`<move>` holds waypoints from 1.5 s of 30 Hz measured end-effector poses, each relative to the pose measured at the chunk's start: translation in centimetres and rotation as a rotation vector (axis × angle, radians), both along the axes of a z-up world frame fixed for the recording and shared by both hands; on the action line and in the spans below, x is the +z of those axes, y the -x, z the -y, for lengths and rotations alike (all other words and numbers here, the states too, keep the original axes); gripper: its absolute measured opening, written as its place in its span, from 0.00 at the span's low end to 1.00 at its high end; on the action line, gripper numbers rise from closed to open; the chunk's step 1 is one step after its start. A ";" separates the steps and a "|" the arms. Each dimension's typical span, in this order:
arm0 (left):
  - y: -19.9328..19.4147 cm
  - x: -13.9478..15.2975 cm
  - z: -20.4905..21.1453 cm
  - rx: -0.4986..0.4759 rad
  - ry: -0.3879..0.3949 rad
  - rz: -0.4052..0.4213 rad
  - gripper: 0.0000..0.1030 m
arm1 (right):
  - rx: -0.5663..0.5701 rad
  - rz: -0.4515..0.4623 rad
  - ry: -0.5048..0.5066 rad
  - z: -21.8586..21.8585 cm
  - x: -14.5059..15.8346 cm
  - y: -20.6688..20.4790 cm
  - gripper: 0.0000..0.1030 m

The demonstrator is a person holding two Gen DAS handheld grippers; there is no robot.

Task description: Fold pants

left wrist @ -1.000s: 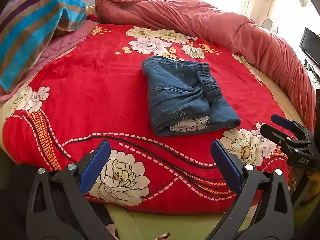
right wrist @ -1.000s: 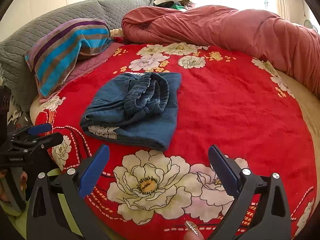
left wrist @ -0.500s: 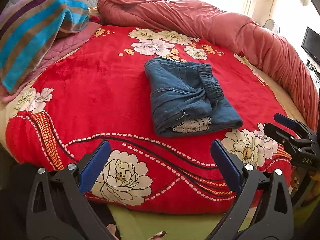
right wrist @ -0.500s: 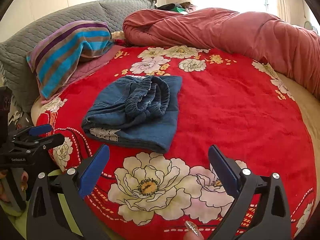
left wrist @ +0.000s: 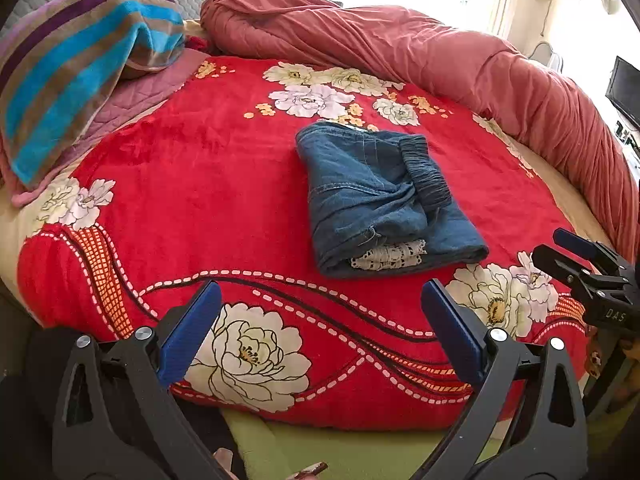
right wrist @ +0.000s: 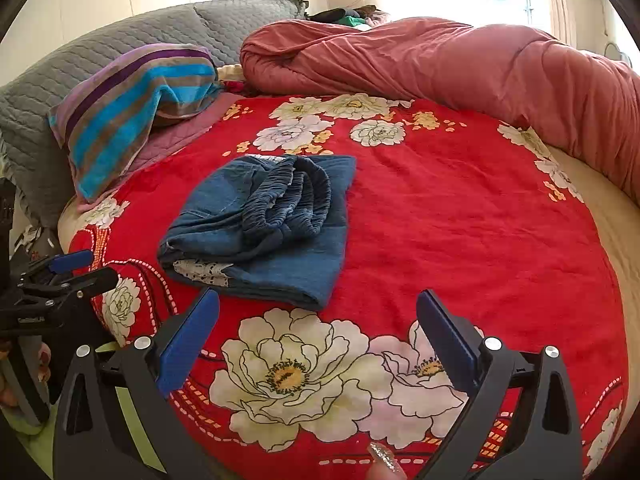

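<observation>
Over on the left, a striped towel point(left wrist: 76, 68) is draped over a pillow, up and to the left of the pants, with grey quilted cushions point(right wrist: 120, 52) behind it. Now the left gripper point(left wrist: 320, 332): it hangs over the near edge of the red flowered blanket point(left wrist: 192, 184), blue pads spread wide, nothing between them. It sits short of the pants, not touching. And there they are, the pants point(left wrist: 380, 196), blue denim folded into a thick bundle, lying flat on the blanket about mid-bed. The gathered waistband point(right wrist: 296, 196) is bunched on top, and a strip of white lace point(left wrist: 388, 254) peeks out from the near end of the bundle. In the right view the same bundle point(right wrist: 264, 228) lies just beyond the left pad. The right gripper point(right wrist: 318, 336) hovers to the right of the pants over a big white flower point(right wrist: 292, 376), its jaws also held wide apart, empty. A glittery fingernail point(right wrist: 382, 456) shows at the bottom edge below it. Beyond and to the right of the pants, a rumpled pink quilt point(right wrist: 460, 64) curves along the far side.
</observation>
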State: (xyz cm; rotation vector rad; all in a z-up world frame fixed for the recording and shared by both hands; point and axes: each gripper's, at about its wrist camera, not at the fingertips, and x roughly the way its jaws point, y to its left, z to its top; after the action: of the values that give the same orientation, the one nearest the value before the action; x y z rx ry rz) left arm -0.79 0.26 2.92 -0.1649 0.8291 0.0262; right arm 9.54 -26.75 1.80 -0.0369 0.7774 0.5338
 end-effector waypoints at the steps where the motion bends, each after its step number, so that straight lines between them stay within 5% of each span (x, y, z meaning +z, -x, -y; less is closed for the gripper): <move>1: 0.0 0.1 0.0 0.001 -0.001 0.003 0.91 | -0.001 0.000 -0.001 0.0 0.0 0.0 0.95; 45: 0.3 0.4 0.0 0.005 -0.009 0.000 0.91 | -0.016 0.000 0.004 0.6 -0.2 -0.1 0.95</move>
State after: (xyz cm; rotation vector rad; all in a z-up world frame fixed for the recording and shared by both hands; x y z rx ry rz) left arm -1.08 0.31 3.35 -0.1581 0.8287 0.0349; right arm 9.66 -27.30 1.60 -0.0348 0.7787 0.5171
